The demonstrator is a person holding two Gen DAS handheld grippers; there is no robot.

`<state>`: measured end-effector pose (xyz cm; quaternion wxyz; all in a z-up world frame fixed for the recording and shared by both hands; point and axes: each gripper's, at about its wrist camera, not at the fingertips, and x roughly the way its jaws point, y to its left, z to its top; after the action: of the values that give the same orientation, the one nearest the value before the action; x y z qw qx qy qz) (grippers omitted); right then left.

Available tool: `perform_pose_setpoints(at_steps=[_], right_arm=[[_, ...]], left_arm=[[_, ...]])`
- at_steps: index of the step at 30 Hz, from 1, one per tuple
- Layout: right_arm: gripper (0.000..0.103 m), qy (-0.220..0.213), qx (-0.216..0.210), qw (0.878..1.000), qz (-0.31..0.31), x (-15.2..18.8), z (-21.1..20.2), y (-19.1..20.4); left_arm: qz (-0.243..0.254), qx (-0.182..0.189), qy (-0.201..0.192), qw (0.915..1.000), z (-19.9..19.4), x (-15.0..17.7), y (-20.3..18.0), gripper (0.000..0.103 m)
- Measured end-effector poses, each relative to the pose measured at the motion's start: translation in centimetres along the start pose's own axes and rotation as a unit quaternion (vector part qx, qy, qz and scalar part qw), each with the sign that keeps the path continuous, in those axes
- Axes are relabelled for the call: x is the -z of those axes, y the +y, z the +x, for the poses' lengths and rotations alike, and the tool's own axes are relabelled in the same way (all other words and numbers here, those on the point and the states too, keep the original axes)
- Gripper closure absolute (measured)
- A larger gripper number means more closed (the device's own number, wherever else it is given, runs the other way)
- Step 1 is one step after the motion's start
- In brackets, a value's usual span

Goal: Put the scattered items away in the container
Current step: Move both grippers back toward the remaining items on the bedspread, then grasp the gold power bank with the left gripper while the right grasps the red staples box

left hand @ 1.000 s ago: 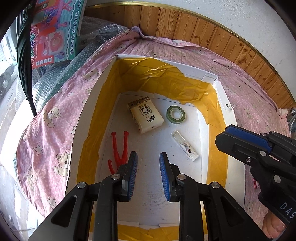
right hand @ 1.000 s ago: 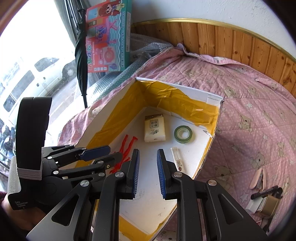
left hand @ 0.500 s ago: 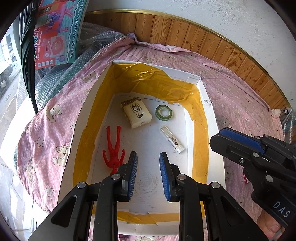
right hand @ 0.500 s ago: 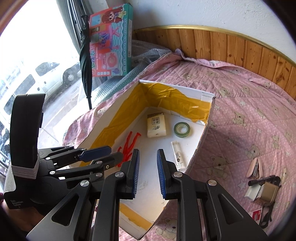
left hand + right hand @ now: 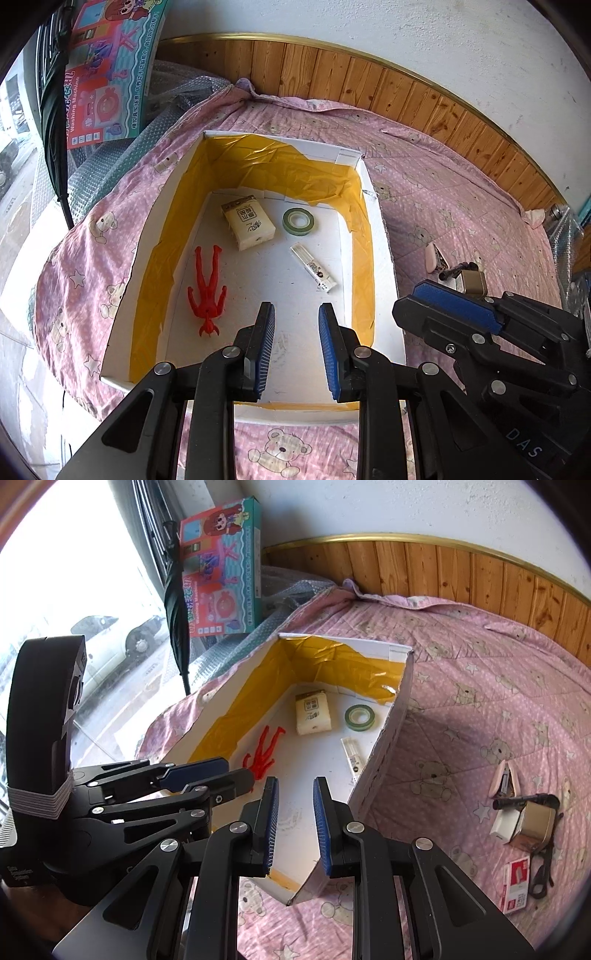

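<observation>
The left gripper (image 5: 296, 347) hangs above the near end of the container (image 5: 384, 295), a white box with yellow tape along its inner walls. Its blue pads (image 5: 266, 347) stand a narrow gap apart and nothing is between them. The right gripper (image 5: 294, 823) is above the near right corner of the same box; its fingers (image 5: 321, 823) also have a narrow gap and hold nothing. In the left wrist view the right gripper shows at 4 o'clock, outside the box wall.

Four things lie on the white floor of the box. A red toy figure (image 5: 207, 288) is at 9 o'clock of the floor, near the left wall. A beige tissue pack (image 5: 248, 222) lies at 12 o'clock, and a green tape roll (image 5: 298, 220) is just beside it on the right, not touching. A small white tube (image 5: 313, 267) lies tilted at 3 o'clock, near the right wall.

The box stands on a pink blanket (image 5: 498, 709) with bear prints. More items lie scattered on the blanket, well apart from the box, at 3 to 4 o'clock in the right wrist view: a pink stapler (image 5: 505, 780), a black pen (image 5: 517, 802), a gold tin (image 5: 535, 824), a red and white staple box (image 5: 516, 884) and a black clip (image 5: 541, 873). What the white object under the tin is, I cannot tell.

Behind the blanket a wooden panel (image 5: 443, 565) runs along the wall. A toy carton (image 5: 221, 572) and a folded umbrella (image 5: 177, 598) lean at 11 o'clock.
</observation>
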<state>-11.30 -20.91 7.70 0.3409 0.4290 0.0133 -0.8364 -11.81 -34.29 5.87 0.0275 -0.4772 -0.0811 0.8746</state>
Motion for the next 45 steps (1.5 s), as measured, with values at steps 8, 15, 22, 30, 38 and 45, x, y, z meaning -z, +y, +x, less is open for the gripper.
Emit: perform_pose_setpoints(at_steps=[8, 15, 22, 30, 38, 45], right_arm=[[0.082, -0.012, -0.003, 1.0, 0.018, 2.0, -2.1, -0.4], [0.082, -0.023, -0.004, 0.999, 0.042, 4.0, -4.0, -1.6], [0.082, -0.032, 0.001, 0.997, 0.073, 6.3, -5.7, -3.8], [0.082, -0.035, 0.01, 0.993, 0.116, 9.3, -7.2, -7.0], [0.082, -0.039, 0.027, 0.985, 0.165, 11.9, -8.1, -10.7], [0.082, -0.04, 0.039, 0.979, 0.196, 13.2, -8.5, -13.4]], left_arm=[[0.013, 0.007, -0.004, 0.9999, -1.1, 1.4, -1.6, 0.077], [0.029, 0.012, -0.003, 0.9995, -1.6, 2.7, -3.6, 0.077], [0.057, 0.025, -0.007, 0.998, -2.1, 3.7, -6.4, 0.077], [0.087, 0.042, 0.004, 0.9953, -1.4, 4.9, -9.8, 0.077], [0.116, 0.059, 0.021, 0.9913, 0.0, 6.0, -13.0, 0.077], [0.133, 0.074, 0.036, 0.9877, 1.4, 6.5, -15.3, 0.077]])
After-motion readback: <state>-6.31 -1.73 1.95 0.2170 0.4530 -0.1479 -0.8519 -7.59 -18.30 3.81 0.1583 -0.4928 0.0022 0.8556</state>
